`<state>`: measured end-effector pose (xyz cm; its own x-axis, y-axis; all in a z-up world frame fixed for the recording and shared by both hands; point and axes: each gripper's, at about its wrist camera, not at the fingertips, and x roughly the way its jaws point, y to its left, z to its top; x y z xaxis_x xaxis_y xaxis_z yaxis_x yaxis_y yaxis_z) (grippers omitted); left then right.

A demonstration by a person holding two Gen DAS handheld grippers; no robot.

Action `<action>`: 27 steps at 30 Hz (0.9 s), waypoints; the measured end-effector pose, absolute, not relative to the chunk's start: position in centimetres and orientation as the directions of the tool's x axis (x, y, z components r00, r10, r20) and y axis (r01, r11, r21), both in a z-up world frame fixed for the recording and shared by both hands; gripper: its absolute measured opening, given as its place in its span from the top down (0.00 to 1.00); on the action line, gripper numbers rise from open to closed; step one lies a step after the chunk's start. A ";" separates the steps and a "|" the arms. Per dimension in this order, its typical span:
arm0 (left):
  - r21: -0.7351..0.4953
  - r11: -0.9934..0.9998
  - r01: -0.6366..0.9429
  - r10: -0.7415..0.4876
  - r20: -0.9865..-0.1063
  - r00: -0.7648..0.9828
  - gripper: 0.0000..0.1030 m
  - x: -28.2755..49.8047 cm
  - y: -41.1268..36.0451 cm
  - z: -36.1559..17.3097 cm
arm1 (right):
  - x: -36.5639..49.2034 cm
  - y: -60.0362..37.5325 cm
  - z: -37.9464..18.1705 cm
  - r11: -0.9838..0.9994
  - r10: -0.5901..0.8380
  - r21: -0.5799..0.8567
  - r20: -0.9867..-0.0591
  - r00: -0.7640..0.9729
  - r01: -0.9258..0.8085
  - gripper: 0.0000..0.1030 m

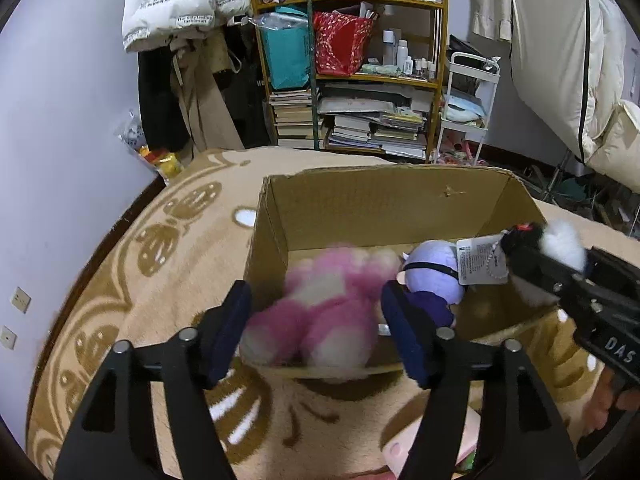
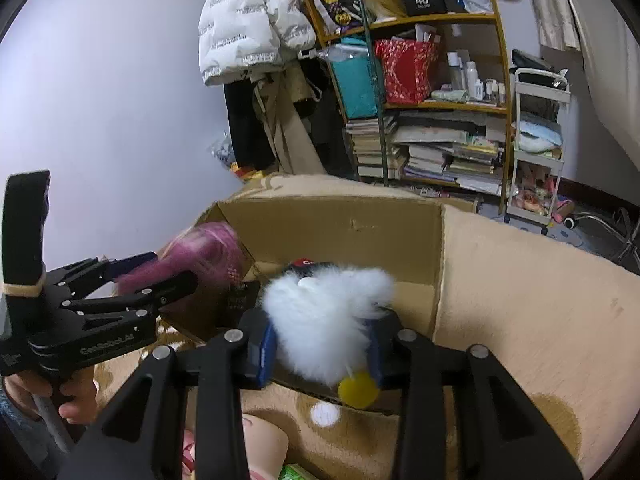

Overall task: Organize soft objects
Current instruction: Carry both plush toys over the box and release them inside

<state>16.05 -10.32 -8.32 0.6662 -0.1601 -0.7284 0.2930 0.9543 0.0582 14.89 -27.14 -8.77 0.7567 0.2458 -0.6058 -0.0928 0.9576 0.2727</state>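
- Left tongs (image 1: 316,320), lower centre of left wrist view: pads apart, not pressing; blurred pink plush toy (image 1: 320,312) sits between them, over near edge of cardboard box (image 1: 380,204).
- Purple plush doll (image 1: 434,276) w/ paper tag lies inside box, just right of pink one.
- Right tongs (image 2: 320,344), lower centre of right wrist view: clamped on white fluffy plush toy (image 2: 328,316) w/ yellow foot, above box's near wall.
- Box rests on beige patterned blanket (image 2: 520,300); bookshelf (image 2: 440,112) in upper background.
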 end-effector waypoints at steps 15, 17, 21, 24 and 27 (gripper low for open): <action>0.015 0.977 0.212 -0.136 -0.719 0.682 0.10 14.1 -7.2 -5.9 | 14.1 -27.1 -8.7 0.950 0.263 0.297 -0.611 0.747 -0.091 0.25; 0.032 0.978 0.206 -0.122 -0.716 0.688 0.09 13.5 -6.9 -5.4 | 13.7 -27.1 -8.1 0.950 0.261 0.296 -0.596 0.759 -0.094 0.16; 0.046 0.979 0.199 -0.108 -0.710 0.696 0.05 12.0 -6.3 -4.8 | 13.0 -26.7 -6.9 0.953 0.258 0.286 -0.578 0.774 -0.104 0.09; 0.051 0.978 0.203 -0.105 -0.718 0.688 0.04 11.0 -6.0 -4.5 | 12.4 -26.3 -6.4 0.955 0.251 0.279 -0.575 0.779 -0.101 0.06; 0.052 0.976 0.211 -0.107 -0.728 0.677 0.04 9.8 -5.6 -4.2 | 11.3 -26.0 -5.9 0.957 0.244 0.273 -0.573 0.782 -0.098 0.05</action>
